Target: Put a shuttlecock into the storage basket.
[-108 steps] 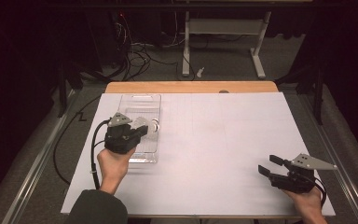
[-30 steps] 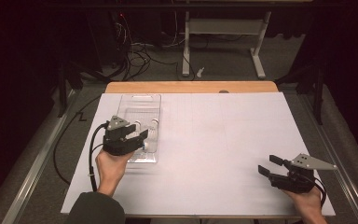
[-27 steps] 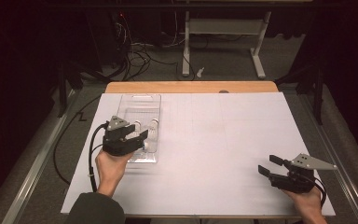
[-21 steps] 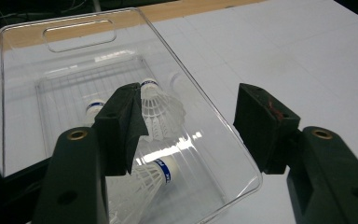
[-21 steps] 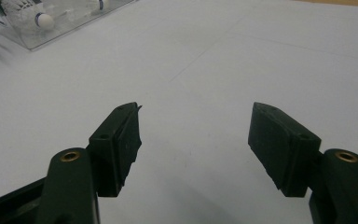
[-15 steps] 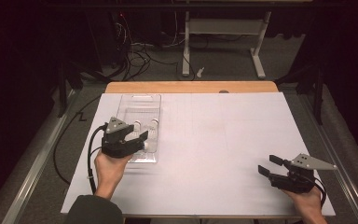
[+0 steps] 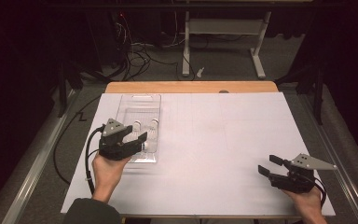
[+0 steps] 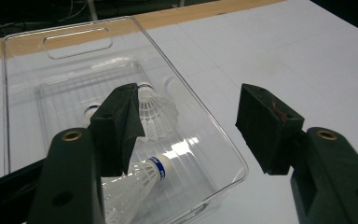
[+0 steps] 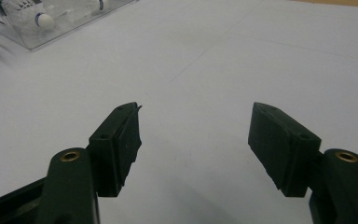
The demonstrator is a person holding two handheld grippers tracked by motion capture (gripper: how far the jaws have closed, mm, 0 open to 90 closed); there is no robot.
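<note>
- White feathered shuttlecocks point(image 7: 145, 132) with blue-banded cork tips lie in a clear rectangular plastic bin point(image 7: 140, 103) at about 10 o'clock on the white-covered worktop point(image 7: 223, 140) in the high view. The left gripper point(image 7: 137, 136) hangs over the bin's near end, its fingers spread wide with nothing between them. The right gripper point(image 7: 269, 165) sits at about 4 o'clock, well apart from the bin, near the worktop's front edge, its fingers also wide and empty. A wooden strip point(image 7: 191, 87) borders the worktop at 12 o'clock.
- In the left gripper view, the left gripper point(image 8: 186, 126) looks down into the clear plastic bin point(image 8: 77, 42), whose cut-out handle is at 11 o'clock. One shuttlecock point(image 8: 142, 179) lies at 7 o'clock with its cork tip pointing toward the bin's right wall. A second shuttlecock point(image 8: 156, 109) lies just beyond the left finger point(image 8: 119, 126), partly hidden by it. A third point(image 8: 92, 109) peeks out at the finger's far side. The right finger point(image 8: 265, 126) stands outside the bin's wall, above the worktop.
- In the right gripper view, the right gripper point(image 9: 193, 140) hovers over bare white worktop point(image 9: 223, 60), fingers wide apart and holding nothing. The bin's corner point(image 9: 42, 28), with a shuttlecock's tip point(image 9: 45, 21) inside, shows at 11 o'clock, far off.
</note>
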